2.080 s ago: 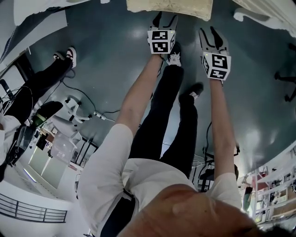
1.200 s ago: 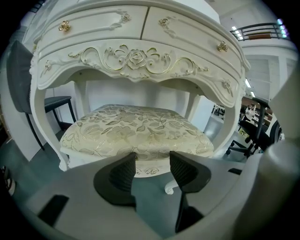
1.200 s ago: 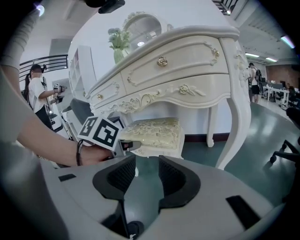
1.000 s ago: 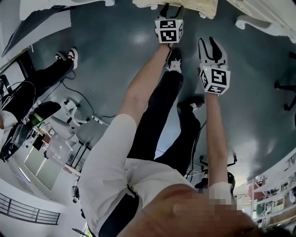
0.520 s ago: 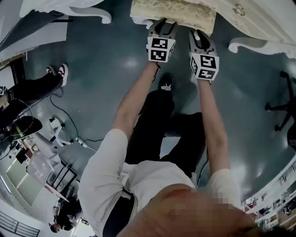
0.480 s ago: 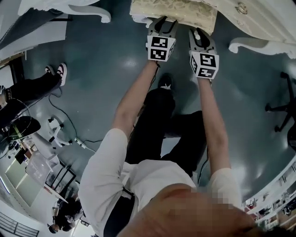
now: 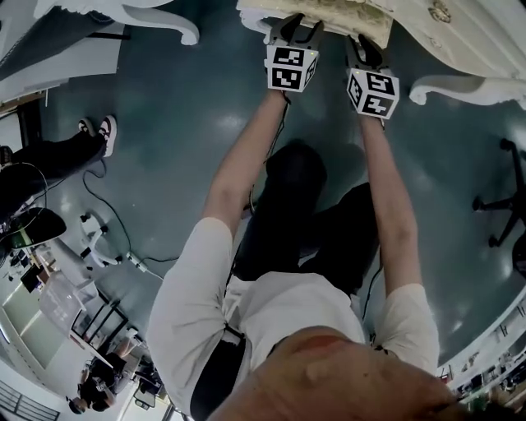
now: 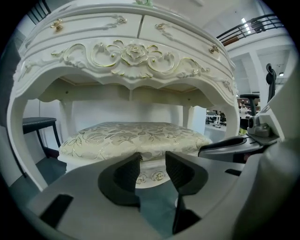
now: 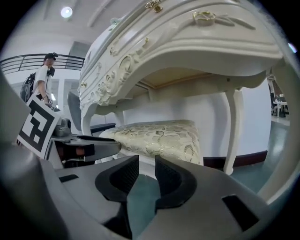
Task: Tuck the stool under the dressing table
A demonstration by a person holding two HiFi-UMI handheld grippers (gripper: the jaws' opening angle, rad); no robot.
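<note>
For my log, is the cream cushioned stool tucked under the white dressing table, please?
Partly in: the cream floral-cushioned stool sits beneath the carved white dressing table, its near edge projecting in the head view.

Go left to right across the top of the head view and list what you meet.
curved white table foot → left tongs → right tongs → second table foot. The stool overlaps both tongs, so it is left out.

The left arm point(image 7: 240, 160) and right arm point(image 7: 388, 193) extend straight forward, roughly parallel. The left gripper point(image 7: 292, 22) and right gripper point(image 7: 362, 45) point ahead, slightly downward, side by side. Both jaw pairs have just been closing; each stands partly apart, with nothing clamped between the pads.
</note>
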